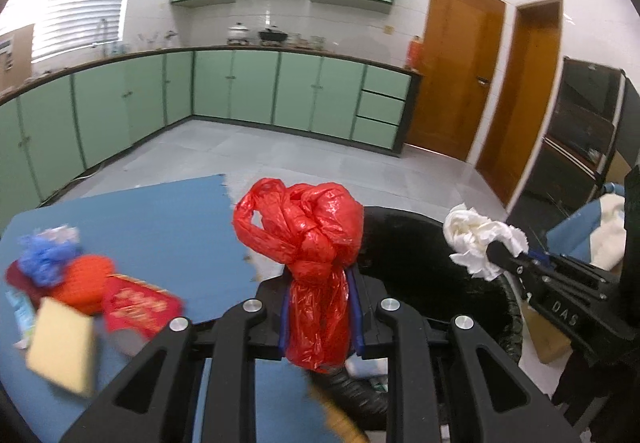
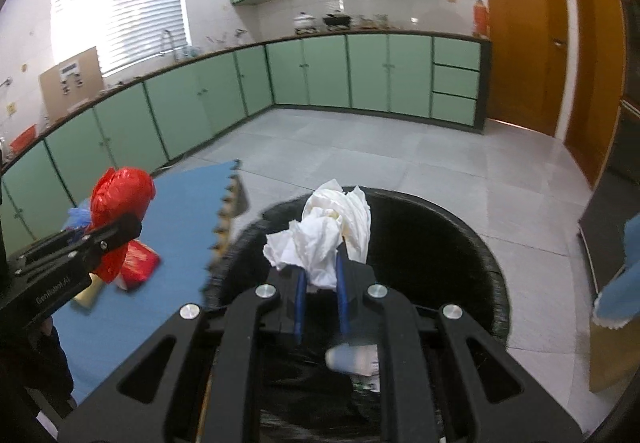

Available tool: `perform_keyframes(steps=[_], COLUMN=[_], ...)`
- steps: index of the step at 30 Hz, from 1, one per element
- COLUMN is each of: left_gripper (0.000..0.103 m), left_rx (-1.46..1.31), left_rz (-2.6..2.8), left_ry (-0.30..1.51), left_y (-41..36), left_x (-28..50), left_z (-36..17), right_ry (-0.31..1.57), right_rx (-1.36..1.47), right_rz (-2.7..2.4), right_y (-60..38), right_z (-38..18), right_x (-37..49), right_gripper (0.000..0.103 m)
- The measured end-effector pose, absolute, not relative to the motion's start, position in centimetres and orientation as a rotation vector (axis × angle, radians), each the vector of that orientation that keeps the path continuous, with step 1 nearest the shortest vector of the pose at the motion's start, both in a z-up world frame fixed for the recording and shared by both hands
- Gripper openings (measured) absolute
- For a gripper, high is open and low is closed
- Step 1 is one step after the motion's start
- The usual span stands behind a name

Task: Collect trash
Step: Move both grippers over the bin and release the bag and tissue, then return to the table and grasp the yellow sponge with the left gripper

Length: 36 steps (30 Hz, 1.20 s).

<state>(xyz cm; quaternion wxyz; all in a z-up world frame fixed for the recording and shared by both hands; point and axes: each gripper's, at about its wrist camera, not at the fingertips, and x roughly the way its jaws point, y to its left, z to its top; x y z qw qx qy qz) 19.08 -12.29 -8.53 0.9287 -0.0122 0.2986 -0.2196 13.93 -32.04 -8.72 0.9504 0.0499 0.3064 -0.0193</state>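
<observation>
My left gripper (image 1: 318, 279) is shut on a knotted red plastic bag (image 1: 308, 231), held at the left rim of a black-lined trash bin (image 1: 404, 239). In the right wrist view that red bag (image 2: 120, 199) shows at the left, over the blue mat (image 2: 176, 227). My right gripper (image 2: 322, 263) is shut on a wad of crumpled white tissue (image 2: 324, 227) above the open bin (image 2: 424, 243). The left wrist view shows the same tissue (image 1: 480, 239) at the right, with the right gripper (image 1: 502, 255) clamped on it. A white and grey container (image 2: 352, 359) lies inside the bin.
Loose trash lies on the blue mat (image 1: 160, 219): a red packet (image 1: 140, 307), an orange object (image 1: 86, 279), a blue crumpled piece (image 1: 44, 255) and a yellow sponge-like block (image 1: 60, 347). Green cabinets (image 1: 256, 91) line the far walls. Wooden doors (image 1: 456, 79) stand at the right.
</observation>
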Motion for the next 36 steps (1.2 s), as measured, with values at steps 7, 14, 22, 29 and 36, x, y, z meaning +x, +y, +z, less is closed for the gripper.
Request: perform_keyframes(steps=[7,14,22,29,36], left_gripper=[0.022,0.049,0.062,0.064,0.065], left_rx=[-0.016,-0.04,-0.054,-0.052,-0.017], left_rz=[-0.514,-0.607,-0.55,-0.39,-0.168], left_ry=[0.654,0.748,0.707,0.642,0.594], left_y=[-18.0,-20.8,-17.3,-9.2,1.2], left_x=[20.9,22.4,22.2,19.9,16.7], left_z=[-10.7,-12.1,-10.6,-8.8,-8.3], right_ry=[0.664,0.738,0.707,0.633,0.593], right_rx=[0.144,0.157,0.169,0.159,0.148], right_rz=[-0.093,-0.138,-0.208,-0.149,-0.013], right_y=[-36.3,-39.1,-38.7,-33.5,-25.2], right_z=[-11.5,-14.5,-14.4,-11.2,-9.6], right_x=[15.3,16.6,14.7,14.1,14.0], right_gripper=[0.013,0.048,0.09,0.094,0.094])
